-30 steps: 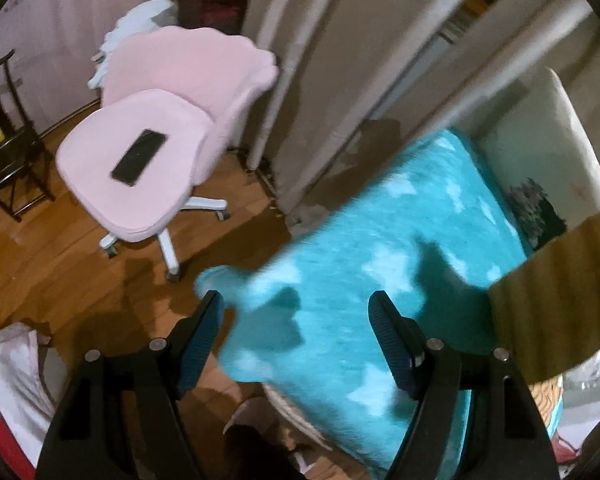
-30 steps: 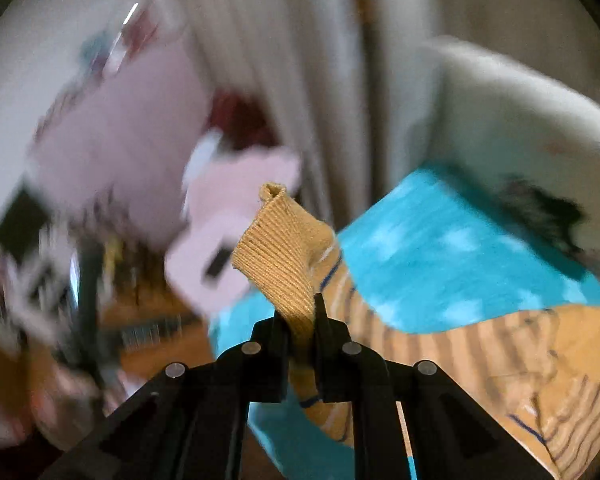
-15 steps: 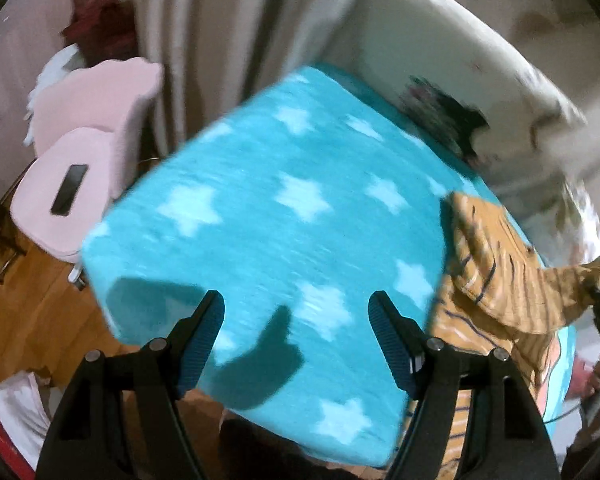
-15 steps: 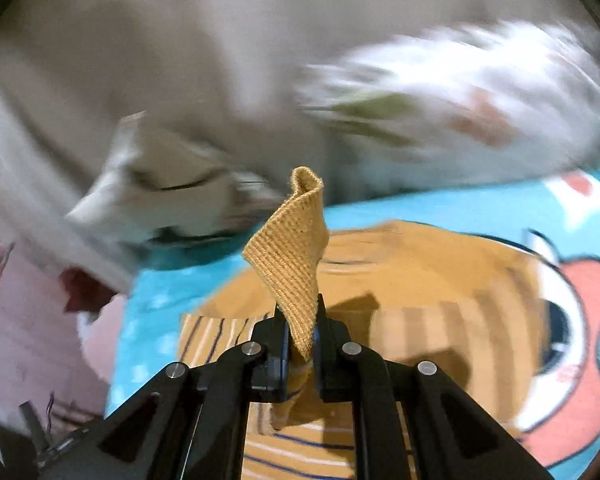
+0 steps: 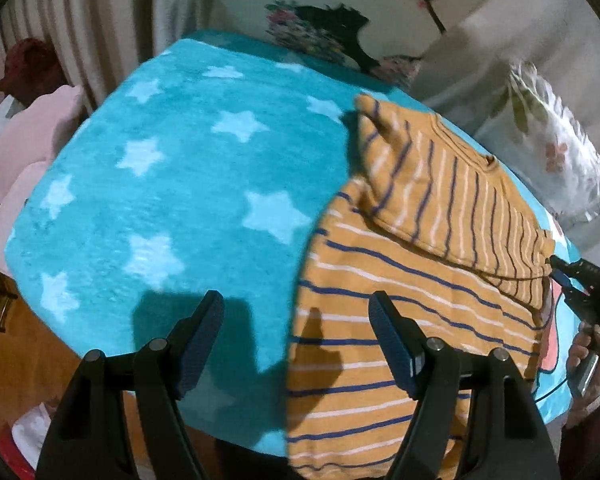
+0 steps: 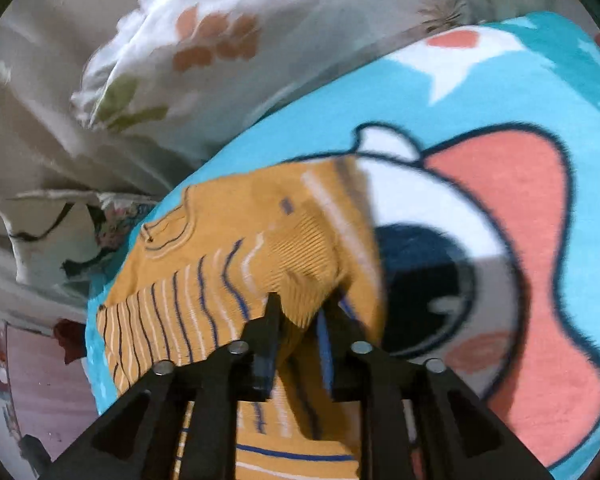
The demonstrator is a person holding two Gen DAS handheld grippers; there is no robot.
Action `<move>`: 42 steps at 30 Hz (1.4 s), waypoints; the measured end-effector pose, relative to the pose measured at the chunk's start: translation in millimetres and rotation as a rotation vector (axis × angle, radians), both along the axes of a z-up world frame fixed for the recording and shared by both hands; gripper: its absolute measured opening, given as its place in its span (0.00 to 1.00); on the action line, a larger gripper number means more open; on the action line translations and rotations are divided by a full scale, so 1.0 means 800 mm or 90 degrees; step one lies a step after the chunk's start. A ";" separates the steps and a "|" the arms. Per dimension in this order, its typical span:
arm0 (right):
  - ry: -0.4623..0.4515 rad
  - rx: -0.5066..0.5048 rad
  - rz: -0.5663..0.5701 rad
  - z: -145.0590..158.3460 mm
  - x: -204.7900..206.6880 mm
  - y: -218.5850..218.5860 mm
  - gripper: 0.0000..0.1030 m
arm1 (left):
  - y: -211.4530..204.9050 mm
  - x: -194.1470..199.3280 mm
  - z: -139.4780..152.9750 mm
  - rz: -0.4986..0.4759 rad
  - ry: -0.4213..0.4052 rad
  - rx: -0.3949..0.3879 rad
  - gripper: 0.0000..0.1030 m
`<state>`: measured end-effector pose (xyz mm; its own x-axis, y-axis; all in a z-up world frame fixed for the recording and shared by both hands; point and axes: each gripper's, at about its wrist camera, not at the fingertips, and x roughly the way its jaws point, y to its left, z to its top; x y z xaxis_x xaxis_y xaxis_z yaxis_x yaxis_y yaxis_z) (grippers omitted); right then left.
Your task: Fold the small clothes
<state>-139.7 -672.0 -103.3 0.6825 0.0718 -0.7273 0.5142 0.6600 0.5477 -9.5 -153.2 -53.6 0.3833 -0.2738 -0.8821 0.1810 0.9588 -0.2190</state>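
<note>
An orange sweater (image 5: 380, 344) with blue and white stripes lies on the right part of a turquoise star blanket (image 5: 188, 184). One sleeve (image 5: 452, 200) is folded across its chest. My left gripper (image 5: 298, 308) hovers open and empty above the sweater's left edge. In the right wrist view the sleeve's ribbed cuff (image 6: 300, 256) sits loosely between the fingers of my right gripper (image 6: 303, 304), whose jaws are opening, low over the sweater (image 6: 204, 240). The right gripper (image 5: 580, 284) and the hand (image 5: 588, 352) holding it show at the left view's far right edge.
Floral pillows (image 5: 556, 160) and a white pillow (image 5: 340, 4) lie along the blanket's far side. A pink chair (image 5: 32, 132) and curtains (image 5: 88, 20) stand to the left. Wooden floor (image 5: 24, 360) and white cloth (image 5: 28, 436) lie below the blanket's near edge. A cartoon print (image 6: 500, 260) covers the blanket's right end.
The right gripper carried the cuff across the sweater, came down low over it, and its jaws parted. The left gripper swung from the chair side over the blanket to the sweater's edge.
</note>
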 end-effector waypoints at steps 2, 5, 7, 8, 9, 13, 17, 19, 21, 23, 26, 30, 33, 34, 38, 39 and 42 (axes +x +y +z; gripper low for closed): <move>-0.007 -0.009 -0.012 0.010 -0.018 -0.015 0.32 | -0.012 0.000 -0.004 -0.011 0.000 0.006 0.72; -0.013 -0.013 -0.017 0.020 -0.040 -0.029 0.33 | -0.028 -0.003 -0.016 -0.021 0.006 0.003 0.72; -0.011 -0.011 -0.005 0.025 -0.049 -0.028 0.38 | -0.035 -0.004 -0.028 -0.018 0.021 -0.004 0.72; -0.006 -0.013 0.008 0.024 -0.056 -0.024 0.40 | -0.036 -0.004 -0.033 -0.016 0.026 -0.009 0.72; -0.003 -0.012 0.016 0.022 -0.063 -0.023 0.43 | -0.036 -0.006 -0.036 -0.015 0.031 -0.013 0.72; 0.019 -0.002 0.069 0.002 -0.083 -0.007 0.48 | -0.035 -0.015 -0.050 -0.010 0.047 -0.016 0.72; 0.038 0.026 0.117 -0.029 -0.097 0.012 0.48 | -0.028 -0.026 -0.064 -0.002 0.065 -0.027 0.72; 0.038 0.051 0.132 -0.044 -0.102 0.020 0.48 | -0.024 -0.033 -0.071 0.000 0.077 -0.039 0.72; 0.024 0.072 0.139 -0.055 -0.111 0.030 0.48 | -0.022 -0.039 -0.075 -0.001 0.084 -0.041 0.72; 0.010 0.092 0.147 -0.059 -0.118 0.038 0.49 | -0.024 -0.047 -0.074 -0.016 0.074 -0.037 0.72; -0.012 0.146 0.163 -0.071 -0.127 0.052 0.49 | -0.026 -0.056 -0.075 -0.048 0.078 -0.057 0.71; -0.023 0.183 0.199 -0.080 -0.135 0.086 0.49 | -0.018 -0.068 -0.076 -0.071 0.082 -0.093 0.69; -0.020 0.194 0.228 -0.085 -0.147 0.116 0.49 | 0.001 -0.082 -0.078 -0.069 0.096 -0.146 0.69; -0.017 0.207 0.237 -0.089 -0.153 0.125 0.49 | 0.008 -0.088 -0.079 -0.070 0.098 -0.163 0.69; -0.012 0.214 0.258 -0.094 -0.175 0.152 0.49 | 0.019 -0.109 -0.082 -0.077 0.087 -0.190 0.69; -0.010 0.216 0.260 -0.095 -0.178 0.157 0.49 | 0.020 -0.116 -0.081 -0.080 0.081 -0.193 0.69; -0.009 0.228 0.267 -0.098 -0.196 0.164 0.49 | 0.019 -0.128 -0.080 -0.088 0.072 -0.201 0.69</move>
<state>-296.7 -540.5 -181.9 0.5520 0.5810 -0.5981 0.2386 0.5773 0.7809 -112.2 -138.0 -117.8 0.2293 -0.5815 -0.7805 0.2619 0.8092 -0.5260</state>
